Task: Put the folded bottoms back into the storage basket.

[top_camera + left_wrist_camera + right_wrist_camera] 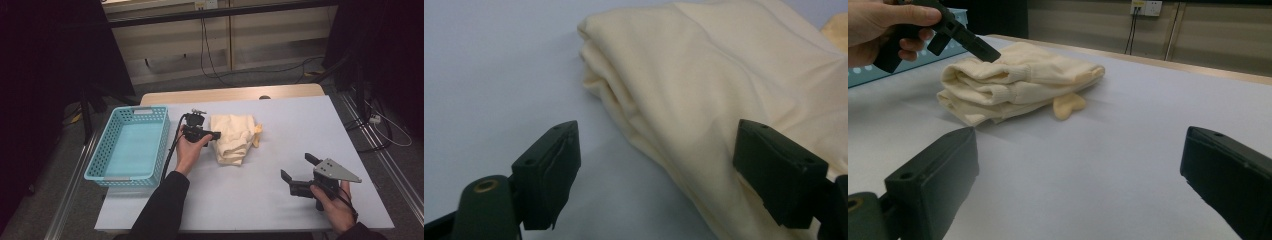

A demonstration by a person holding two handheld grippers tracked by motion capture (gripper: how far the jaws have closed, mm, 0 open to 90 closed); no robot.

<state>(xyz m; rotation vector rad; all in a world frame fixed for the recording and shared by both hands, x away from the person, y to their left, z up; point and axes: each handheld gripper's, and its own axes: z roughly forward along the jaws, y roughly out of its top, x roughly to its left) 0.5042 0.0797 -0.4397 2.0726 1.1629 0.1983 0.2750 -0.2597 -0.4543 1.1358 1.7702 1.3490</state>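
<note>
The folded cream cloth (233, 138) lies mid-counter (300, 125), right of the basket (129, 146). The left hand-held gripper (656, 165), released, straddles its near edge; closing low over the whole fold would likely lift it intact. The right hand-held gripper (298, 174) hangs released, well apart. The basket holds nothing.

The pale table (300, 125) bears a folded cream garment (232, 137) and a turquoise basket (131, 147).
</note>
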